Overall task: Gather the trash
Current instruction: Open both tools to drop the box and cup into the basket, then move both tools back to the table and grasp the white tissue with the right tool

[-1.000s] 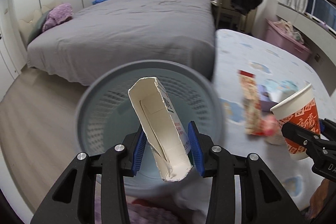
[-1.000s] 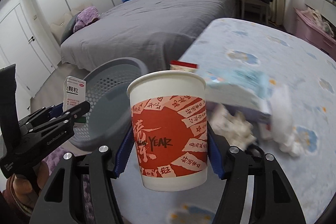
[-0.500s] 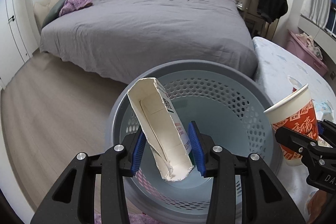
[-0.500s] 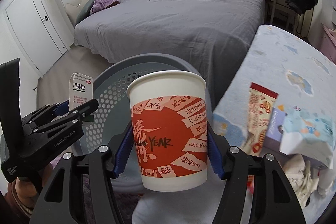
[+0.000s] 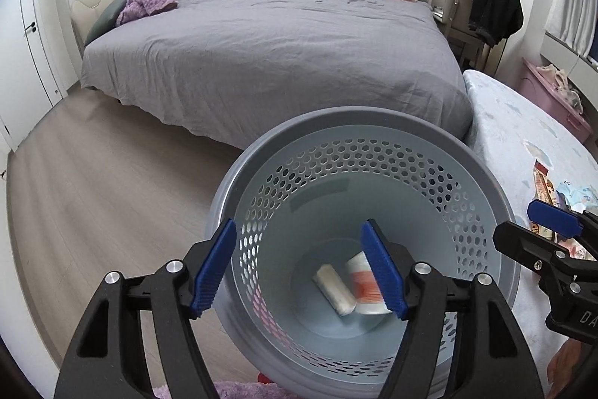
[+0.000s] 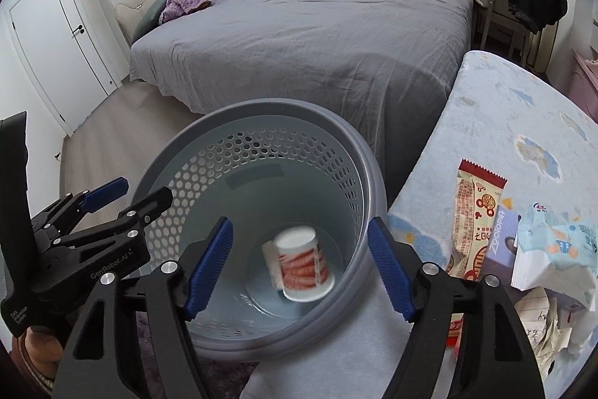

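A grey perforated trash basket (image 5: 482, 171) (image 6: 336, 133) stands on the floor below both grippers. Inside it lie a white carton (image 5: 334, 288) and a red-and-white paper cup (image 5: 364, 281) (image 6: 302, 264). My left gripper (image 5: 299, 270) is open and empty above the basket; it also shows in the right wrist view (image 6: 127, 195). My right gripper (image 6: 299, 272) is open and empty above the basket. On the table (image 6: 523, 114) to the right lie a snack wrapper (image 6: 472, 212), a tissue pack (image 6: 553, 245) and crumpled paper (image 6: 542, 316).
A large bed with a grey cover (image 5: 284, 47) fills the space behind the basket. A chair with a black garment (image 5: 489, 6) stands at the back right. A pink bin (image 5: 553, 100) is by the window. Wood floor (image 5: 93, 182) lies to the left.
Both grippers have opened. The carton dropped from my left gripper and the paper cup from my right gripper; both now lie in the basket.
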`<state>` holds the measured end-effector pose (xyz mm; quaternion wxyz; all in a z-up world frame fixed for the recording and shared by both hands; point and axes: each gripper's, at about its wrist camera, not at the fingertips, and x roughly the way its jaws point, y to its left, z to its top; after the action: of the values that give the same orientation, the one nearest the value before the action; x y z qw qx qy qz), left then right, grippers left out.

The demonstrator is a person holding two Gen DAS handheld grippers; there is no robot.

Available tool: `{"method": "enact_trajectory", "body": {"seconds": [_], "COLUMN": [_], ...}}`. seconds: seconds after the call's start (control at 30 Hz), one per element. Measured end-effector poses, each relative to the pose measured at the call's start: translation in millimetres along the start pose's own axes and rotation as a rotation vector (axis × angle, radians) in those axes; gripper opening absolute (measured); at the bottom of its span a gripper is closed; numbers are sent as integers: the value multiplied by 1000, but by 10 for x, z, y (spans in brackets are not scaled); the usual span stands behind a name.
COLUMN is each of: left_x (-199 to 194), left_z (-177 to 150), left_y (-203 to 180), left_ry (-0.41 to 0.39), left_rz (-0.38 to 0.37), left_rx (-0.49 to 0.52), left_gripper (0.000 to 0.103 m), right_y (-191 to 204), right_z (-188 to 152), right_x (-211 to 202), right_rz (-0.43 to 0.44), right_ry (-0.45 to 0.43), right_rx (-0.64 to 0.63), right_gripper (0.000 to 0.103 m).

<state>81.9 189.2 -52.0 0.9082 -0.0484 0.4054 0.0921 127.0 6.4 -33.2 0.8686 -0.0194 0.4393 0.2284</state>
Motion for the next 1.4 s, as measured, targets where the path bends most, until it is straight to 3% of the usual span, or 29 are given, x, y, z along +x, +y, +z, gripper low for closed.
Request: {"method": "enact_trajectory", "body": {"seconds": [0.2,0.87,1.4], "left_x": [27,6,-229], "left_z": [-31,-71,-292], "left_y": [-5,-3,-233], "left_ry": [1,-13,6], "left_rz": [14,20,-48], "left_rx": [-4,-16,11], "left_gripper": [78,85,88], "right_y": [-8,27,-223], "right_z": [-43,-144,-556], "right_x": [-5,-120,-651], "right_rz": [-6,-33,-73], "right_ry": [2,-12,-63], "right_rx": [11,25,96], "right_gripper": [71,71,71]}}
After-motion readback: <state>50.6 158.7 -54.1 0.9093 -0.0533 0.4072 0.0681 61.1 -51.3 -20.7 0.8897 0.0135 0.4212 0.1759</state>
